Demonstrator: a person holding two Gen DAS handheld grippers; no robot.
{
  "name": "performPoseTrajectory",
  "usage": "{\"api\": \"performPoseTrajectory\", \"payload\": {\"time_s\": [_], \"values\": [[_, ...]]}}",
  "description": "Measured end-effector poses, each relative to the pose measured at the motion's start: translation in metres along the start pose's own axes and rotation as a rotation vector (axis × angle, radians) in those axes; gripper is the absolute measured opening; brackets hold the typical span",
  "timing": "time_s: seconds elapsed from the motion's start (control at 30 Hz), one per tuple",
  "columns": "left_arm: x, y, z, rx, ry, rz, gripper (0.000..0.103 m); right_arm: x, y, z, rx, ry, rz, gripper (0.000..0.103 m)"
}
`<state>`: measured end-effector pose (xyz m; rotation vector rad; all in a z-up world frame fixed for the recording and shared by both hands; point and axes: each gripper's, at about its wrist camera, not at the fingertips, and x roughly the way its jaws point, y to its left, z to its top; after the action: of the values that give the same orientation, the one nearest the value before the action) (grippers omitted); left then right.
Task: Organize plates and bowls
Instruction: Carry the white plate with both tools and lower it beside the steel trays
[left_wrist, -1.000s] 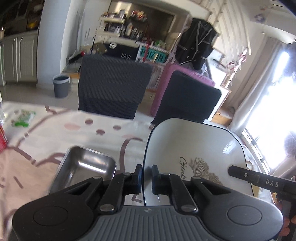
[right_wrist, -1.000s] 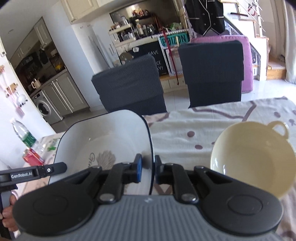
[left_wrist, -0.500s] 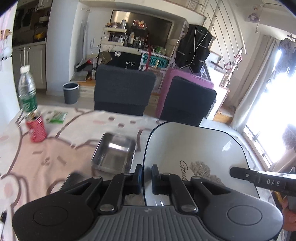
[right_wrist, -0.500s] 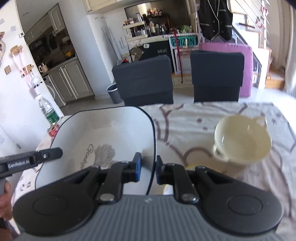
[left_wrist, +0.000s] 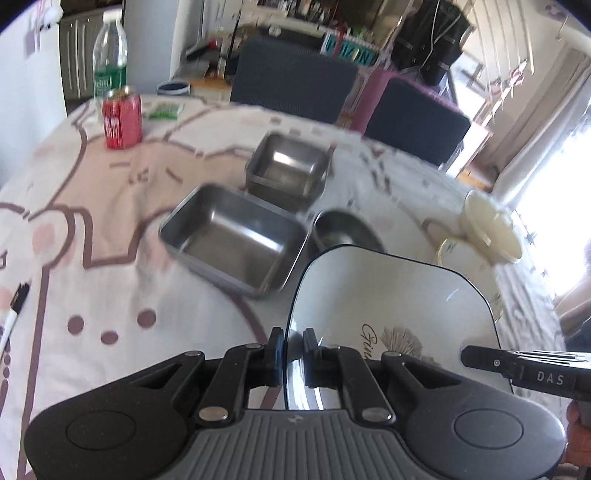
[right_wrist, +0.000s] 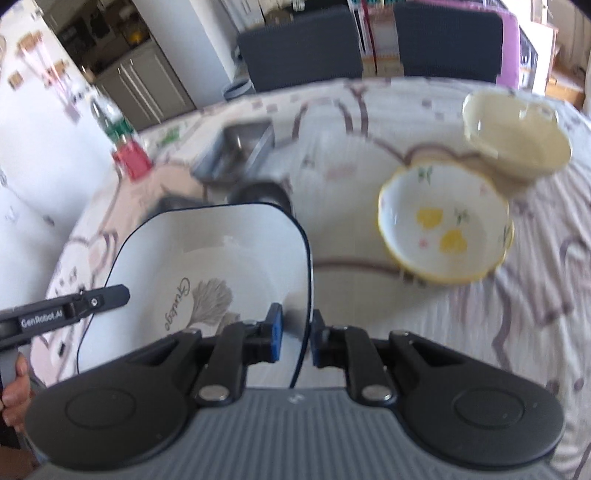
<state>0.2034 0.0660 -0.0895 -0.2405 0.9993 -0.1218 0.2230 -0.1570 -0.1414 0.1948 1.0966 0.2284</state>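
Note:
A white square plate (left_wrist: 388, 302) with a dark rim and a printed plant motif hangs tilted above the table, carried between both grippers. My left gripper (left_wrist: 293, 354) is shut on its left edge. My right gripper (right_wrist: 295, 339) is shut on the right edge of the same plate (right_wrist: 207, 258). Beyond the plate lie a large steel tray (left_wrist: 236, 240), a smaller steel tray (left_wrist: 290, 168) and a round steel bowl (left_wrist: 345, 229). To the right sit a floral bowl (right_wrist: 445, 225) and a cream bowl (right_wrist: 515, 136) with handles.
A red can (left_wrist: 122, 118) and a water bottle (left_wrist: 109, 62) stand at the far left of the patterned tablecloth. A marker (left_wrist: 13, 317) lies at the left edge. Two dark chairs (left_wrist: 295, 85) stand behind the table. A person's hand (right_wrist: 14, 391) holds the left gripper.
Both grippers have carried the plate across the table and tipped downward. The steel trays, the round steel bowl and the floral bowl have come into view; both grips are unchanged.

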Motion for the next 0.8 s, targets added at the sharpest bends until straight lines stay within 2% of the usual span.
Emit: {"api": "performPoseTrajectory", "payload": {"time_s": [0.37, 0.53, 0.63, 0.8], "values": [[0.047, 0.007, -0.013, 0.023, 0.169, 0.047, 0.013, 0.050, 0.002, -0.009, -0.003, 0.154, -0.058, 0.019], [0.060, 0.005, -0.015, 0.057, 0.206, 0.072, 0.016, 0.064, 0.008, -0.010, -0.026, 0.188, -0.080, 0.020], [0.065, 0.002, -0.016, 0.106, 0.212, 0.105, 0.012, 0.065, 0.012, -0.009, -0.051, 0.192, -0.091, 0.019], [0.065, 0.004, -0.012, 0.108, 0.202, 0.099, 0.012, 0.065, 0.012, -0.006, -0.063, 0.182, -0.092, 0.017]]}}
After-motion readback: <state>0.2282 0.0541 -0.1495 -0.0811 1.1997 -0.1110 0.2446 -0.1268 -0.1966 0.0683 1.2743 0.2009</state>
